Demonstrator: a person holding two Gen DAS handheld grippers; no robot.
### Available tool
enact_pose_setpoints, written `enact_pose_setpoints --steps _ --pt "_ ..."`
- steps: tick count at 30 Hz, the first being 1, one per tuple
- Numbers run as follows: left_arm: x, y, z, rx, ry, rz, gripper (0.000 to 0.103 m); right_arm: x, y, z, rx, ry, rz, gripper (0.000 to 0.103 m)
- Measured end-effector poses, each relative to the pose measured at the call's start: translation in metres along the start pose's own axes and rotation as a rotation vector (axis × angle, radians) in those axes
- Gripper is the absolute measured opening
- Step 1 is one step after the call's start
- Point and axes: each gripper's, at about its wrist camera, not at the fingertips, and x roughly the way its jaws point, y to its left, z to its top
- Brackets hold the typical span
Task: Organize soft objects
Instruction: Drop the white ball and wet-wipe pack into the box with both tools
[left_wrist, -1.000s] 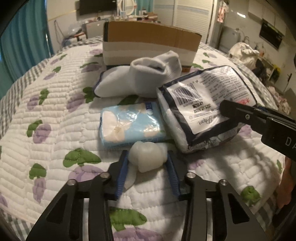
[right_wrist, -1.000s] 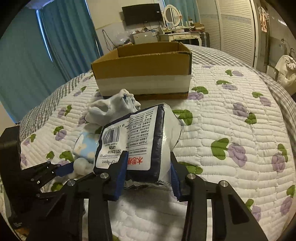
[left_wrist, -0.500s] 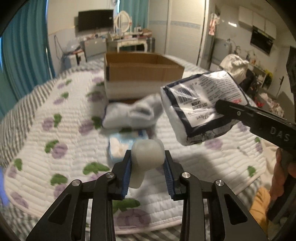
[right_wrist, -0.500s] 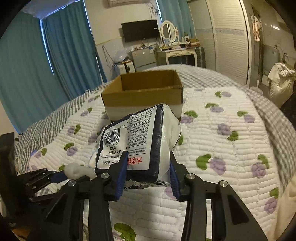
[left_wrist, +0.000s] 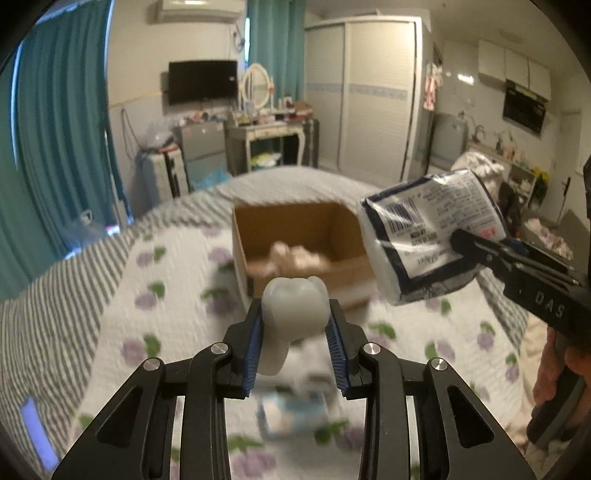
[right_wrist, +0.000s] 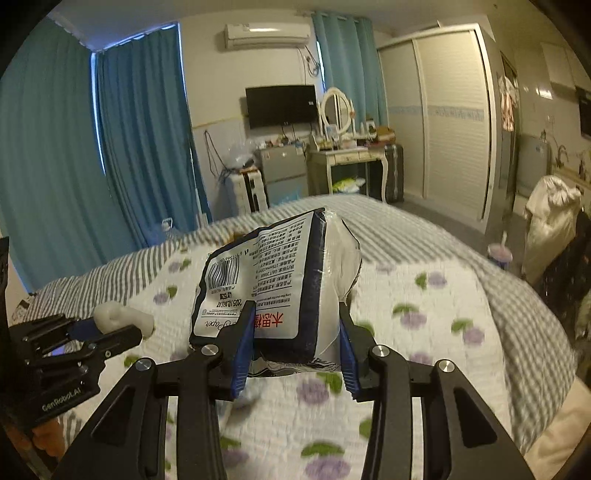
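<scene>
1. Left tongs (left_wrist: 295, 345), bottom centre of left wrist view: clamped on a white toy (left_wrist: 293, 314) w/ rounded lobes on top; its lower end hangs between the blue pads (left_wrist: 253, 354).
2. Toy is lifted off the bed (left_wrist: 110, 295), frame centre, in front of the box (left_wrist: 291, 236).
3. Box: open cardboard, mid-frame on the bed, w/ something pale pink inside; blurred, can't tell what.
4. Right tongs (right_wrist: 295, 347), bottom centre of right wrist view: clamped on a pack (right_wrist: 273, 284), white w/ dark blue edge, barcode and printed text facing the camera.
5. Pack is in the air above the quilt (right_wrist: 424, 332), upright, tilted a bit, centre of frame.
6. In left view the pack (left_wrist: 428, 236) sits at right, level w/ the box's right side, held by the right tongs coming in from the right edge.
7. In right view the left tongs (right_wrist: 110, 330) w/ toy (right_wrist: 123, 319) show at lower left, well apart from the pack.
8. Below the left tongs, low centre of left view: a light blue packet (left_wrist: 295, 411) on the bed, blurred.
9. Quilt: white w/ purple and green print; grey stripes at the edges.
10. Background: teal curtains (right_wrist: 110, 147) at left, TV (right_wrist: 280, 105) on the wall upper centre, wardrobe (right_wrist: 443, 122) at right.
</scene>
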Motion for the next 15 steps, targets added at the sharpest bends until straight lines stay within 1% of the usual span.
enact_pose_setpoints --steps 2,4,9,12,15 --pt "0.007 0.002 0.016 0.002 -0.017 0.0 0.032 0.011 0.0 0.016 -0.006 -0.017 0.002 0.04" --pt "0.019 0.003 0.036 0.025 -0.037 0.012 0.032 0.025 -0.002 0.033 -0.004 -0.035 0.007 0.04" --pt "0.05 0.003 0.07 0.055 -0.065 0.025 0.032 0.063 -0.011 0.06 0.003 -0.046 -0.004 0.04" --pt "0.076 0.001 0.083 0.068 -0.065 0.019 0.033 0.089 -0.022 0.069 0.018 -0.03 -0.004 0.04" --pt "0.105 -0.001 0.086 0.08 -0.044 0.019 0.033 0.119 -0.03 0.071 0.013 -0.001 -0.021 0.04"
